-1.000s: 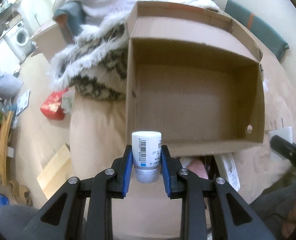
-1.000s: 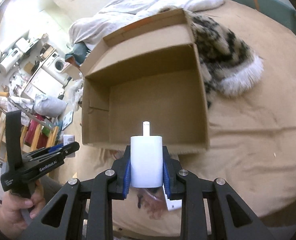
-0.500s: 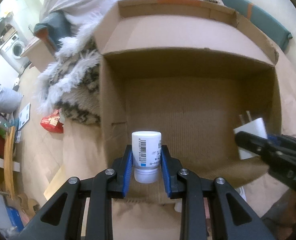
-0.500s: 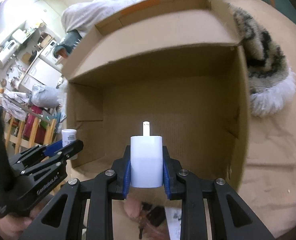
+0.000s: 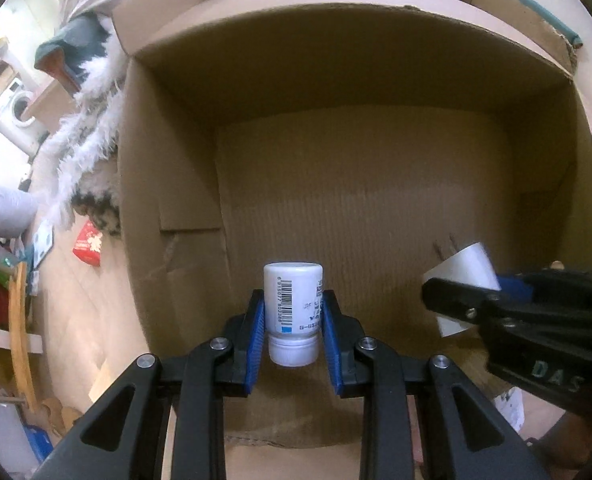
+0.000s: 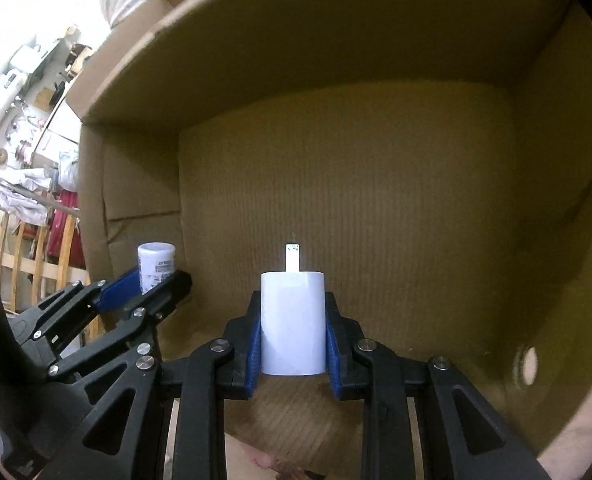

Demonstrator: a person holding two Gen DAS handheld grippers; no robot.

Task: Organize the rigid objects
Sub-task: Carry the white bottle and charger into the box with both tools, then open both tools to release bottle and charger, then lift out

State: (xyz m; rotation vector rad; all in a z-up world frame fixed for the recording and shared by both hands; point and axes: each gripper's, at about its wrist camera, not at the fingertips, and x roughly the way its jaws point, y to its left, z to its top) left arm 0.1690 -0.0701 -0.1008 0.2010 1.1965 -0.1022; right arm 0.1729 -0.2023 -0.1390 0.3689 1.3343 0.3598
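My left gripper [image 5: 292,312] is shut on a small white bottle [image 5: 292,300] with a barcode label, cap toward me, held over the near part of an open cardboard box [image 5: 168,184]. My right gripper [image 6: 292,320] is shut on a white plug charger [image 6: 292,320] with its prongs pointing forward, also inside the box [image 6: 375,208]. The right gripper and charger [image 5: 461,276] show at the right of the left wrist view. The left gripper with the bottle [image 6: 156,266] shows at the left of the right wrist view. The box floor looks bare.
The box stands on a beige sheet [image 5: 96,320]. A furry white and dark garment [image 5: 92,152] lies left of the box. A red packet [image 5: 88,242] lies on the floor beyond. A round hole [image 6: 525,364] is in the box's right wall.
Both grippers have moved forward and down into the box with their objects still held. The box now fills both views.
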